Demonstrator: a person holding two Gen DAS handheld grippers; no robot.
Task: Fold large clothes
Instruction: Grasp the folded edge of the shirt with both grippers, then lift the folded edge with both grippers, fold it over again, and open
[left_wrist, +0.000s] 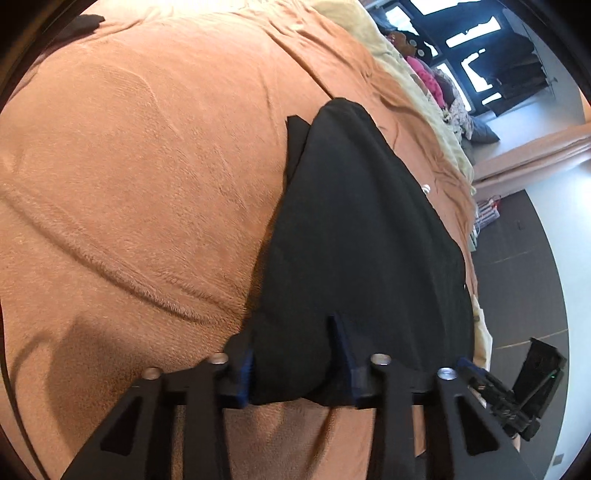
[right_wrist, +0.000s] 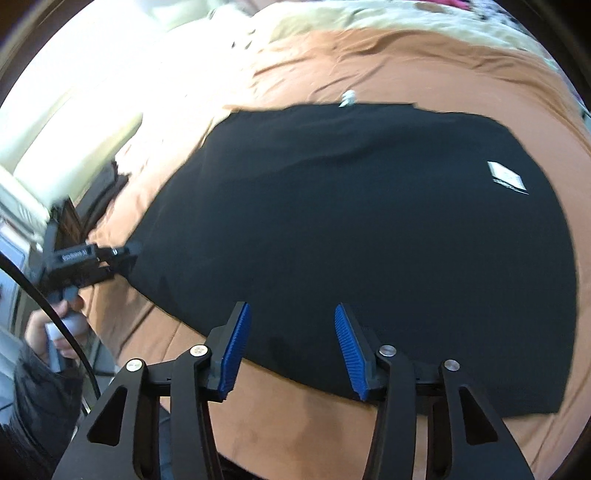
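A large black garment (right_wrist: 369, 229) lies spread on an orange-brown bed cover (right_wrist: 406, 74). A white label (right_wrist: 506, 176) shows on it at the right. My right gripper (right_wrist: 291, 339) is open and empty, just above the garment's near edge. In the left wrist view the black garment (left_wrist: 354, 229) stretches away from my left gripper (left_wrist: 295, 362), whose jaws stand apart with a bunched fold of the cloth filling the gap between them. The left gripper also shows in the right wrist view (right_wrist: 129, 251) at the garment's left corner.
The bed cover (left_wrist: 129, 184) is wide and wrinkled to the left. A cream blanket (left_wrist: 424, 96) and a pile of coloured clothes (left_wrist: 432, 81) lie along the bed's far side. A small white object (right_wrist: 348, 98) sits behind the garment. Dark floor (left_wrist: 517, 277) lies at the right.
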